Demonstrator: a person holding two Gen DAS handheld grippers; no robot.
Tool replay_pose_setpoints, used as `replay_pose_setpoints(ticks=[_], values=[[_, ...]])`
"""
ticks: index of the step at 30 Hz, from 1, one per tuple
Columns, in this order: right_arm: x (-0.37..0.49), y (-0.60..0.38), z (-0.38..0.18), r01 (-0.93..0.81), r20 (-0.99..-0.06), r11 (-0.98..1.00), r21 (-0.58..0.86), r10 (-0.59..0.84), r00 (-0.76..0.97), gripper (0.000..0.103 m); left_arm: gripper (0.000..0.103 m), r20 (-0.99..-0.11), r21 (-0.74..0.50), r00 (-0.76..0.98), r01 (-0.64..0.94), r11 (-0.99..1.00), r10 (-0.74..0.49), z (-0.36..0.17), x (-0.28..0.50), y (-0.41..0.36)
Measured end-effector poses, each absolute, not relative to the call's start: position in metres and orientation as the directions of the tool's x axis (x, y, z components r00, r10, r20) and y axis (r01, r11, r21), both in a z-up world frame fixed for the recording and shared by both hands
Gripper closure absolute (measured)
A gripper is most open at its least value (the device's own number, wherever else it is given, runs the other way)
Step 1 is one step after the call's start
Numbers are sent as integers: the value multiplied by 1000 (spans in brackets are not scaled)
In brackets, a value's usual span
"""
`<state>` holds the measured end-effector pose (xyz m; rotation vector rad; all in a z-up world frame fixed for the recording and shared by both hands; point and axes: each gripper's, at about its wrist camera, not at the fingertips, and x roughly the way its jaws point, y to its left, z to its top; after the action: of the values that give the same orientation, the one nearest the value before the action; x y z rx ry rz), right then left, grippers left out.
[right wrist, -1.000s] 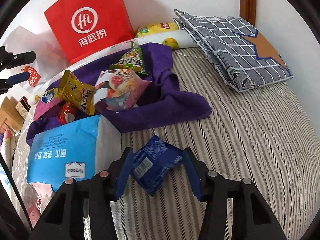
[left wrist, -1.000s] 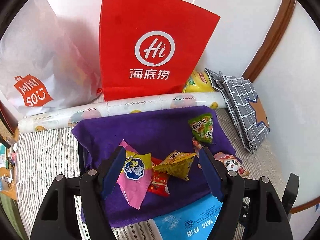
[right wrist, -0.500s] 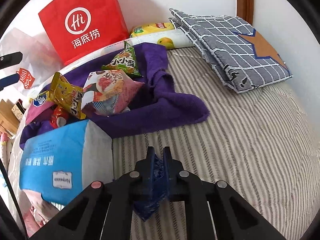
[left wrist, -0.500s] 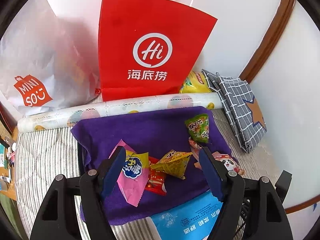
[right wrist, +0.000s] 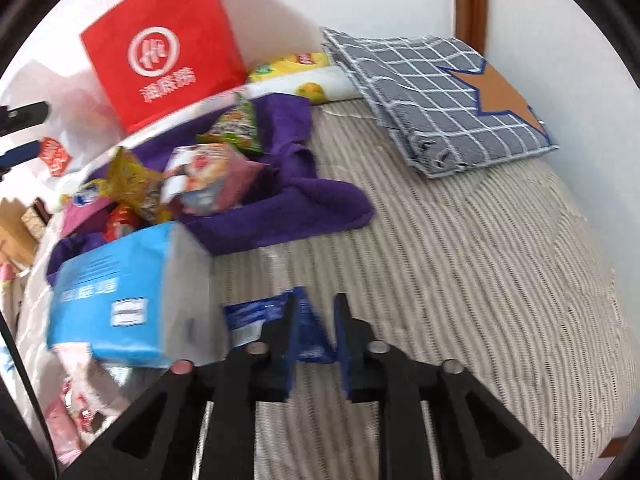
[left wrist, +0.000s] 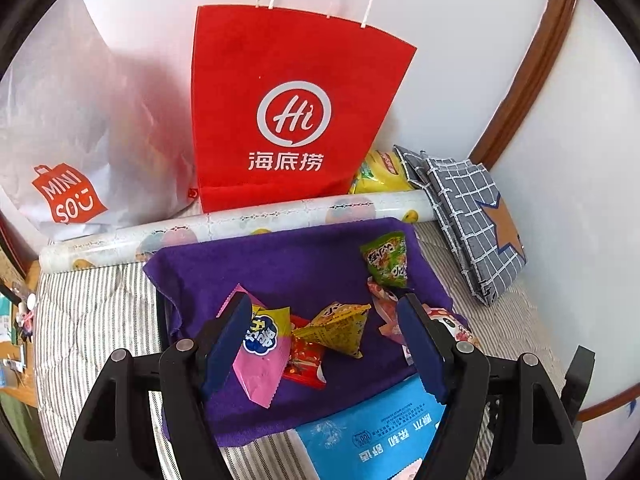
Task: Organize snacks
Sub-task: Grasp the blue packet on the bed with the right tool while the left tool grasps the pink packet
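**A:** Left wrist view first: how is the left hand-held gripper (left wrist: pixel 322 334) set?

**B:** Spread wide, holding nothing. It hangs above a fuzzy purple towel (left wrist: pixel 288 264) on the striped bed (left wrist: pixel 88 312). Between its blue pads lie crinkly foil snacks: a pink packet (left wrist: pixel 260 364), a red packet (left wrist: pixel 306 360) and a yellow pyramid-shaped packet (left wrist: pixel 338 330). A green packet (left wrist: pixel 386 258) sits further back on the towel.

**A:** Behind them?

**B:** A stiff red paper bag (left wrist: pixel 288 108) with white cord handles stands against the wall, with a long printed roll (left wrist: pixel 240 220) lying in front of it.

**A:** And the right wrist view?

**B:** Blurred. The right hand-held gripper (right wrist: pixel 314 338) is narrowed around a dark blue snack packet (right wrist: pixel 308 332); the packet fills the gap, and I take it as pinched. Just left is a glossy light-blue box-shaped pack (right wrist: pixel 116 296). A folded grey checked cloth (right wrist: pixel 436 92) lies at the bed's far corner.
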<state>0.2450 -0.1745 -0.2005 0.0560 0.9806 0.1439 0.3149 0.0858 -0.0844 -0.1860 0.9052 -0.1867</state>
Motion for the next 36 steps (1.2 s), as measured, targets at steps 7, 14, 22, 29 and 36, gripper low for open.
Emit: replay_pose_setpoints(ticks=[7,14,22,29,36], values=[[237,-160,-203,-230,-808,967,111,222,546,45,28,-747,-230,626,75,970,-225,-73,294,93],[240,-155,-225,-268,-829,959,89,220,514,42,28,-763,-189,622,44,981,-175,-85,247,108],[238,-142,-232,-310,-812,951,-14,170,558,49,28,-796,-132,596,-2,991,-105,-110,195,121],[221,-160,-221,-259,-802,964,54,196,564,55,28,-829,-167,547,-40,985,-118,-136,163,126],[185,-169,-196,-231,-774,972,48,182,606,55,28,-867,-201,477,-68,977,-145,-168,128,123]])
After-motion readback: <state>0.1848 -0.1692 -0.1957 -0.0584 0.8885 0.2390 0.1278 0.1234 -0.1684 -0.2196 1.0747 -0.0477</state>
